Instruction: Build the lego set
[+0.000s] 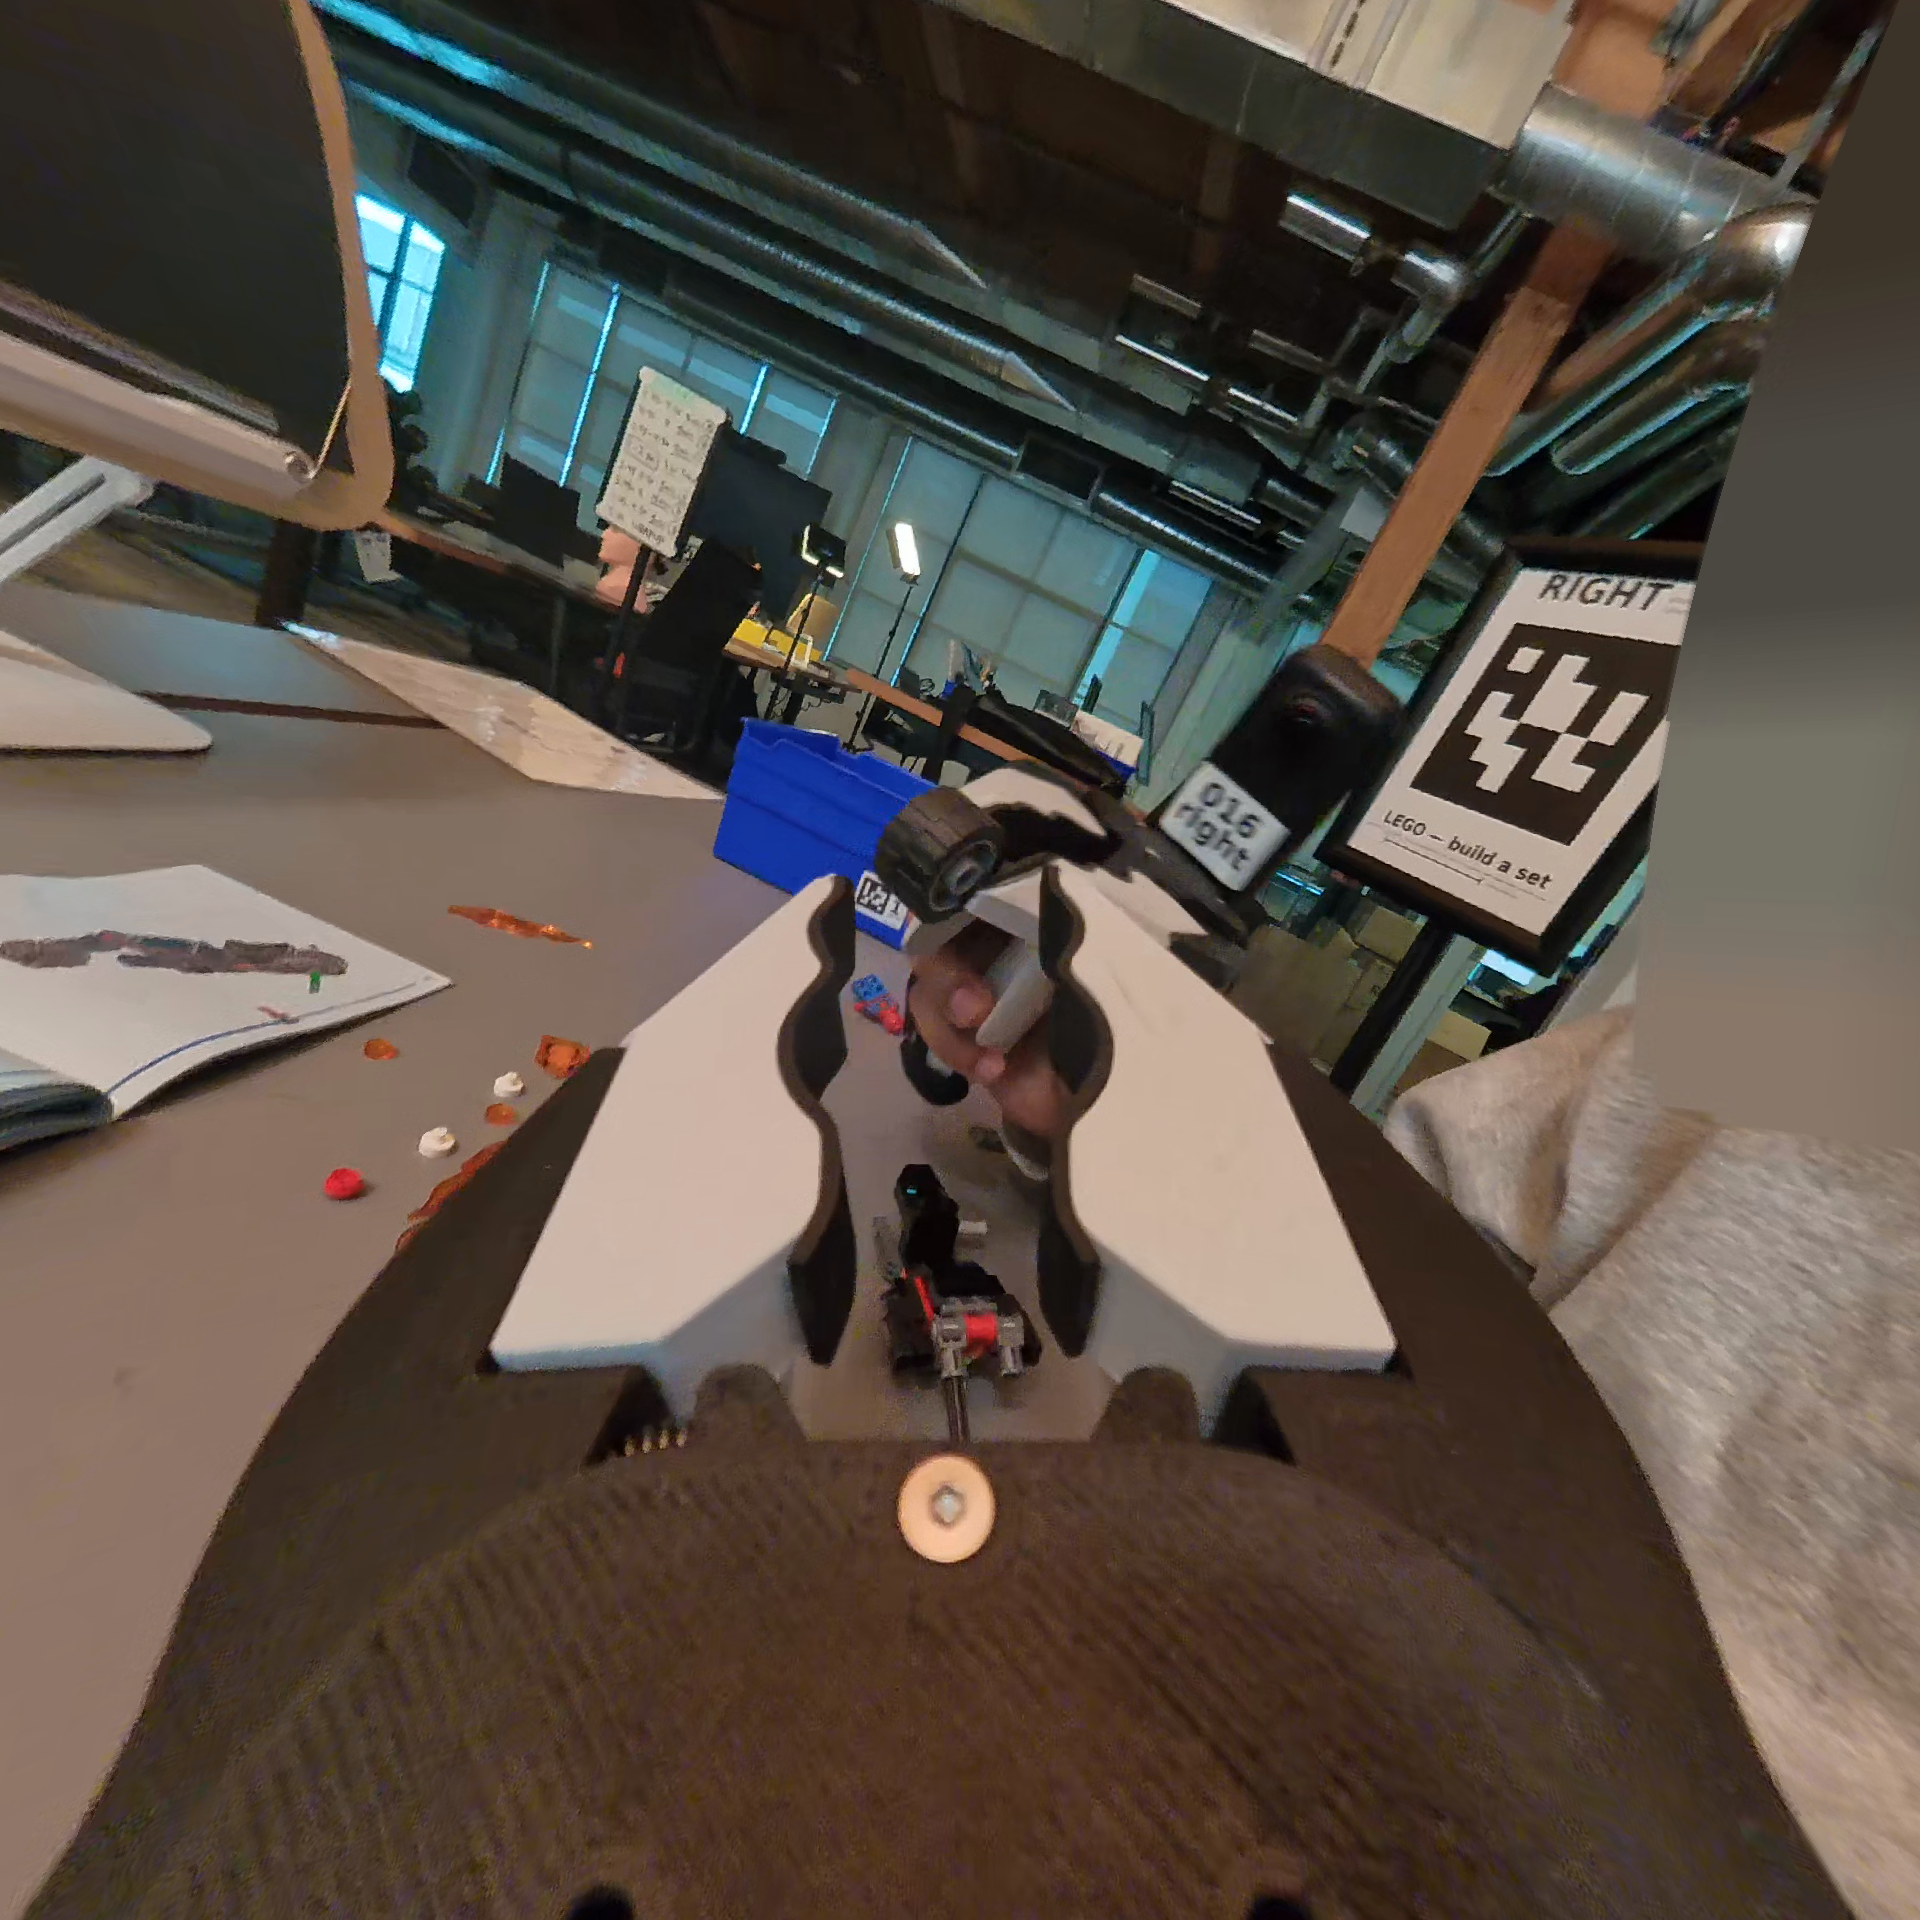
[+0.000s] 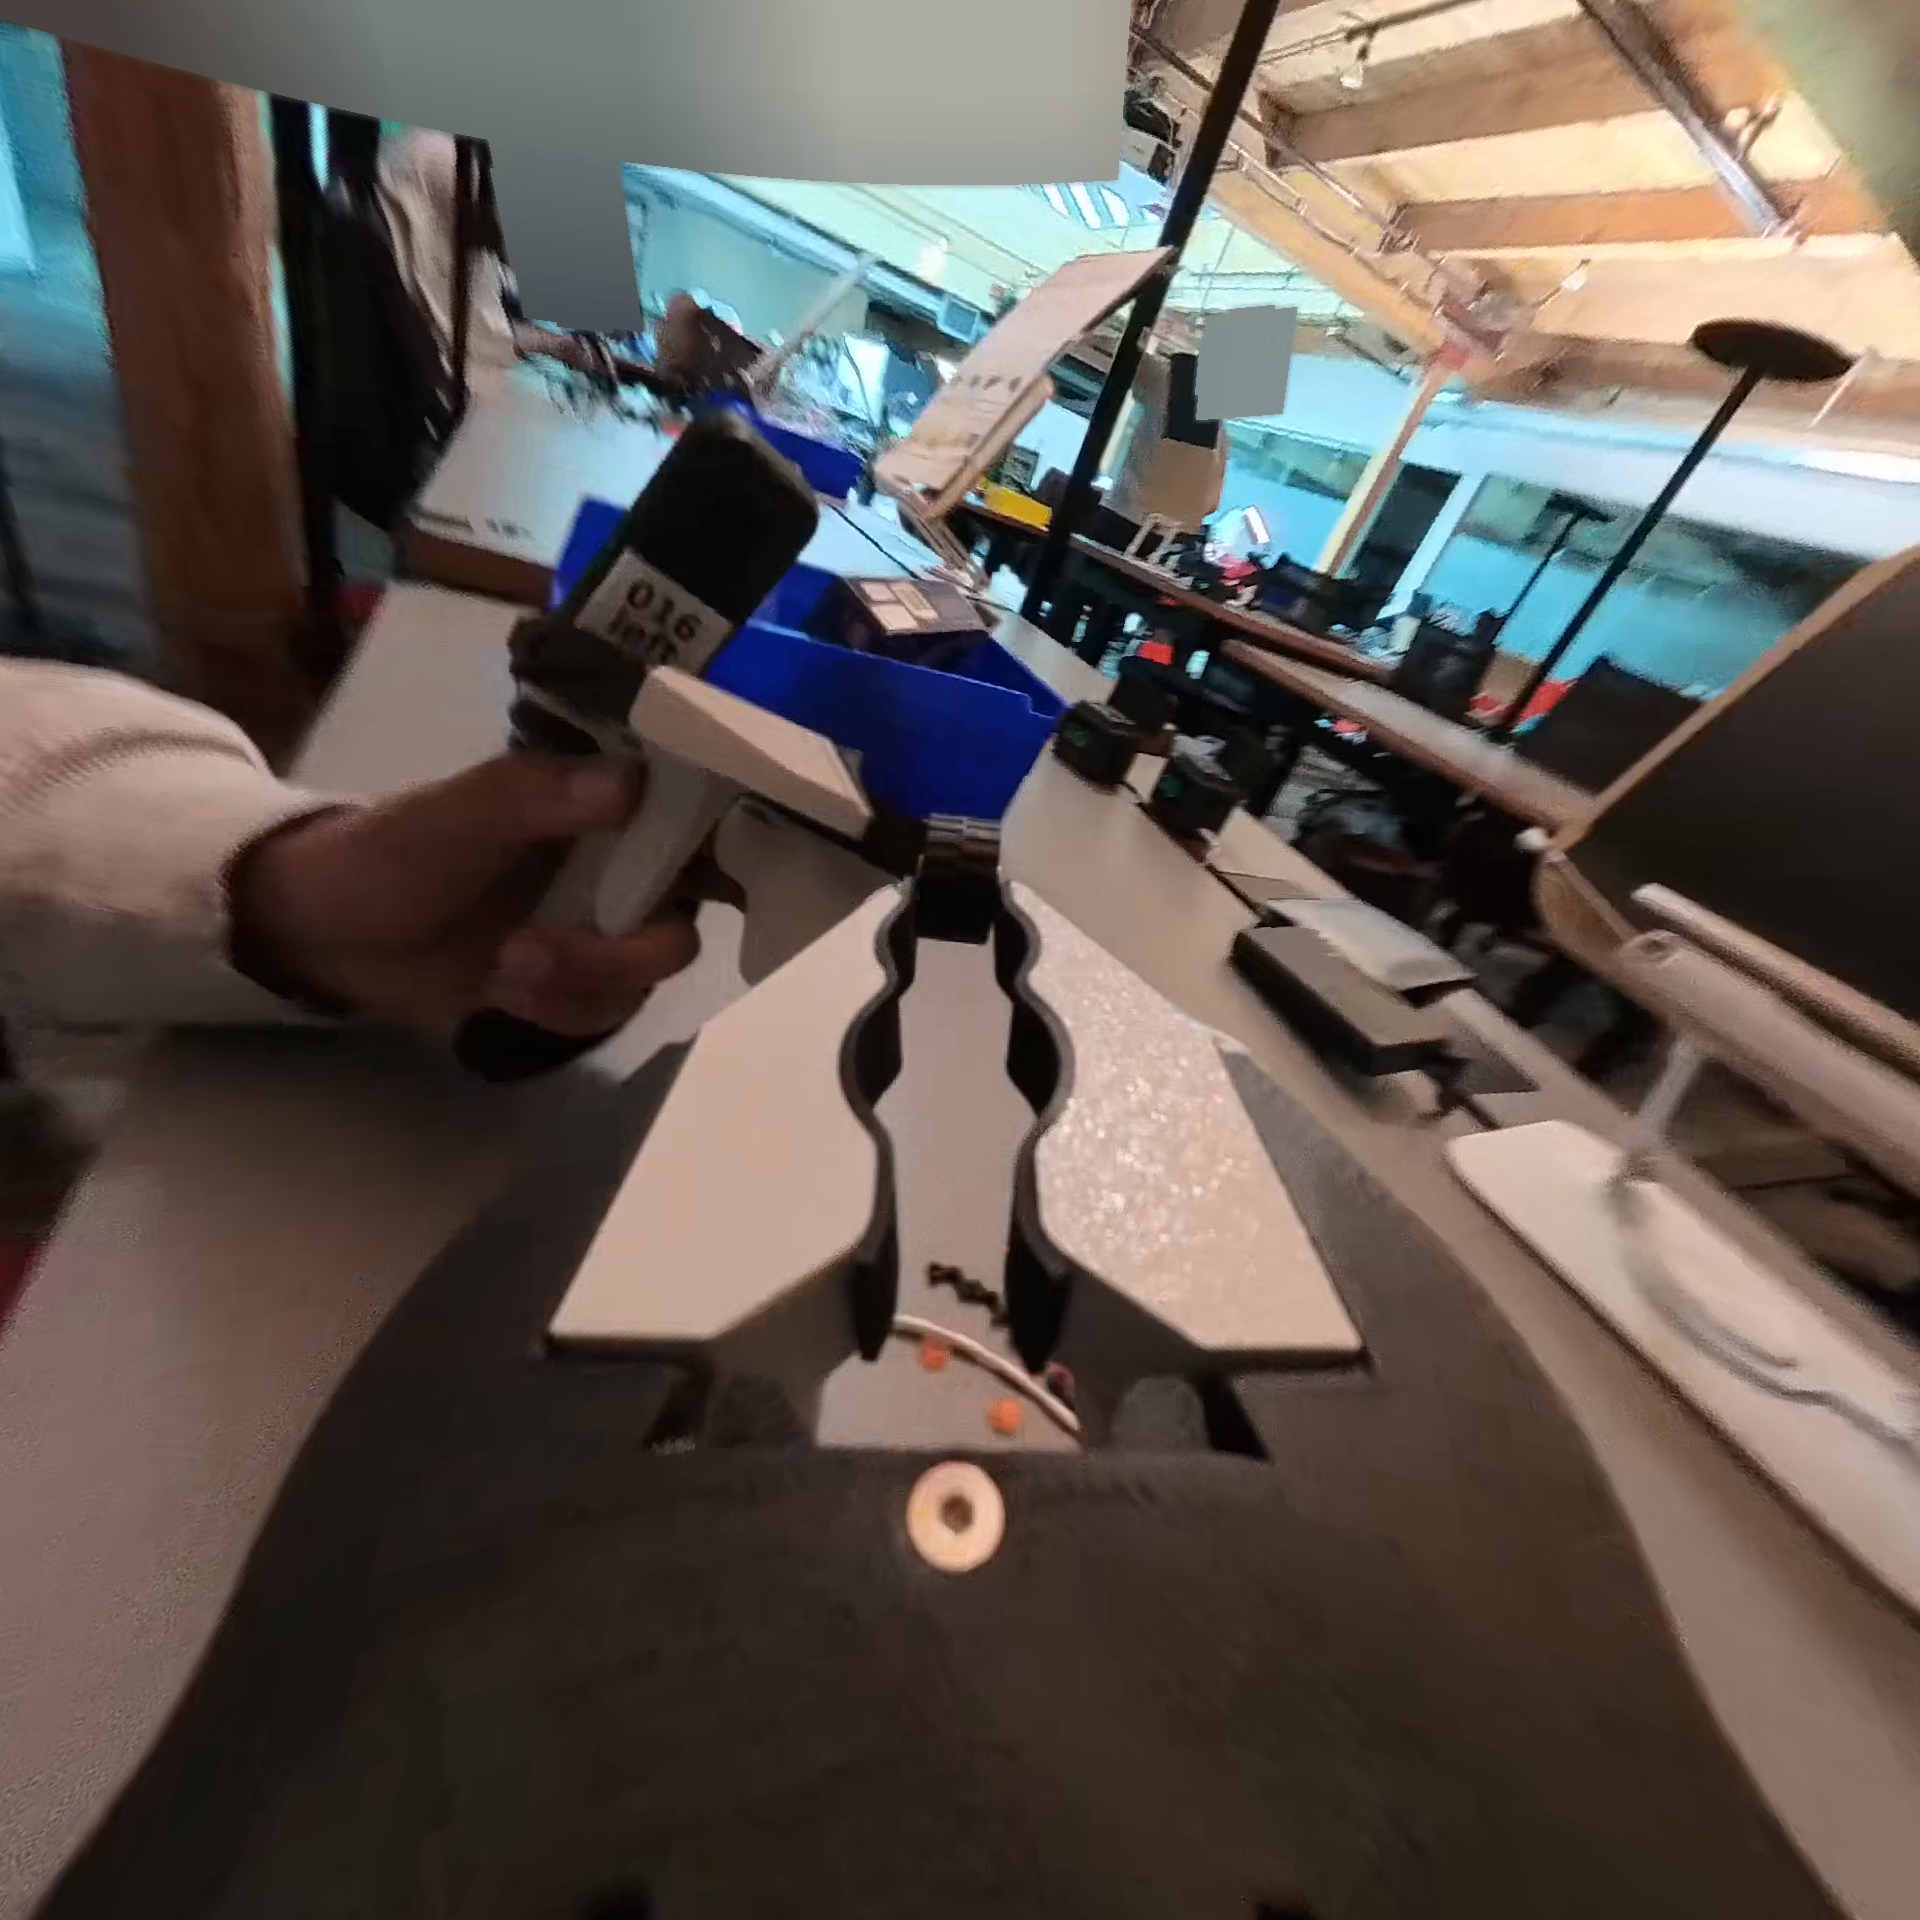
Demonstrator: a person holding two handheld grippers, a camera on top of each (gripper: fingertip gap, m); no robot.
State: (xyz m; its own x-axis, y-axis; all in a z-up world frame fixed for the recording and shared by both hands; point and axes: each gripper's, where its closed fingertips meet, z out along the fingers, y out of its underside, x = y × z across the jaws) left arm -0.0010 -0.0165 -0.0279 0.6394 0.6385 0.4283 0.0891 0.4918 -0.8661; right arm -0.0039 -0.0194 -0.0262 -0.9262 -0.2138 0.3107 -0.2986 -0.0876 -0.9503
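**Left wrist view.** The left tongs (image 1: 945, 902) stand apart with nothing pinched between them. They are raised off the table (image 1: 260, 1299) and aimed at a black wheel (image 1: 938, 854) that sits just past their tips. The right tongs (image 1: 1029, 831) reach in from the far right and carry that wheel. The hand (image 1: 977, 1029) on their grip shows through the gap.

Below the gap, near the camera, the part-built lego model (image 1: 940, 1304) lies on the table. It is black with red and grey pieces, and a thin axle points at the camera. The wheel is probably held above it so that it can be turned and lined up before it goes onto an axle.

To the left lie the open instruction booklet (image 1: 208, 977), a red stud (image 1: 343, 1184), white studs (image 1: 436, 1143) and clear orange pieces (image 1: 520, 925). They are spread flat and in easy reach. A blue bin (image 1: 810, 810) stands farther off.

**Right wrist view.** This picture is blurred. The right tongs (image 2: 951, 906) are closed on the wheel (image 2: 951, 878), seen edge-on at their very tips, which leaves most of it free. The left tongs (image 2: 883, 826) come in from the left, just beside it. I cannot tell if they touch.
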